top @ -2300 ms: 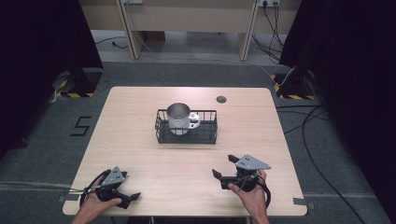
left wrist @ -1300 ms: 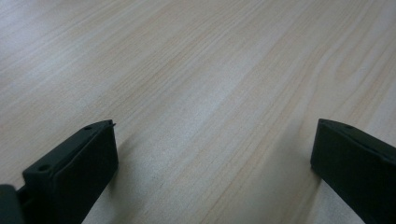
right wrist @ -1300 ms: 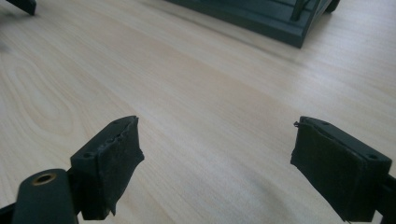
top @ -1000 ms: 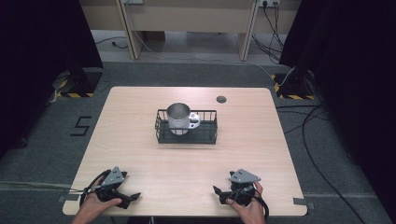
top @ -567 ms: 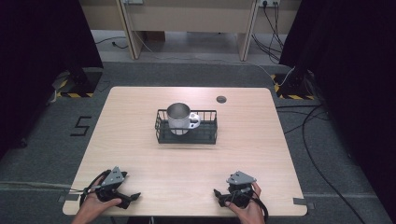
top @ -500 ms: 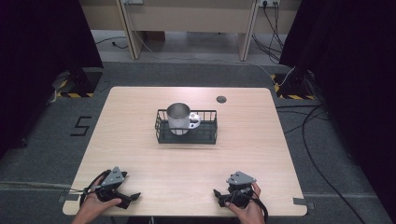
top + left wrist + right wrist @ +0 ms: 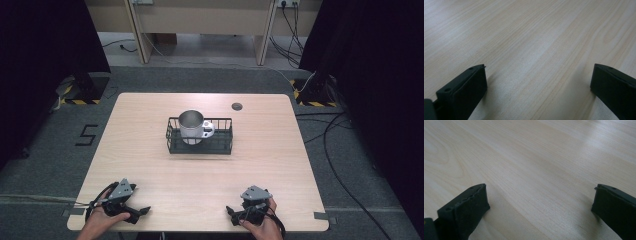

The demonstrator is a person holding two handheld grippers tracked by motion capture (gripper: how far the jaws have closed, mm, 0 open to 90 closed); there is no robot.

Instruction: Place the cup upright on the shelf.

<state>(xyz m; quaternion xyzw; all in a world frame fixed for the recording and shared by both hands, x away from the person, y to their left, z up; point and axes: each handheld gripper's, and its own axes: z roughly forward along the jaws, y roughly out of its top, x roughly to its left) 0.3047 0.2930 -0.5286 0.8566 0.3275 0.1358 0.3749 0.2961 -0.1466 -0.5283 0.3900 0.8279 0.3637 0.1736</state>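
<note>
- High view: light wood table (image 7: 150,125) on a grey floor, dark curtains left and right, desk legs and cables at the back
- Black wire basket (image 7: 200,142) sits around the table's middle, a bit toward the far side; metal mug (image 7: 191,124) stands upright in its left part, white handle pointing right
- Small dark round disc (image 7: 237,106) set in the tabletop near the far edge, right of the basket, well apart from it
- Left gripper (image 7: 136,214) at the near left corner, held by a hand (image 7: 100,221), grey plate on top, jaws pointing right along the near edge, down at the tabletop, nothing between them
- Right gripper (image 7: 231,214) at the near right, held by a hand (image 7: 262,225), jaws pointing left, low over the table, far from the basket
- Black "5" marked on the floor left of the table
- Left gripper view: left gripper (image 7: 537,82) with both black jaws spread wide, bare wood grain between them, holding nothing
- Right gripper view: right gripper (image 7: 540,203) also spread wide, jaws at the lower corners, bare tabletop between, holding nothing
</note>
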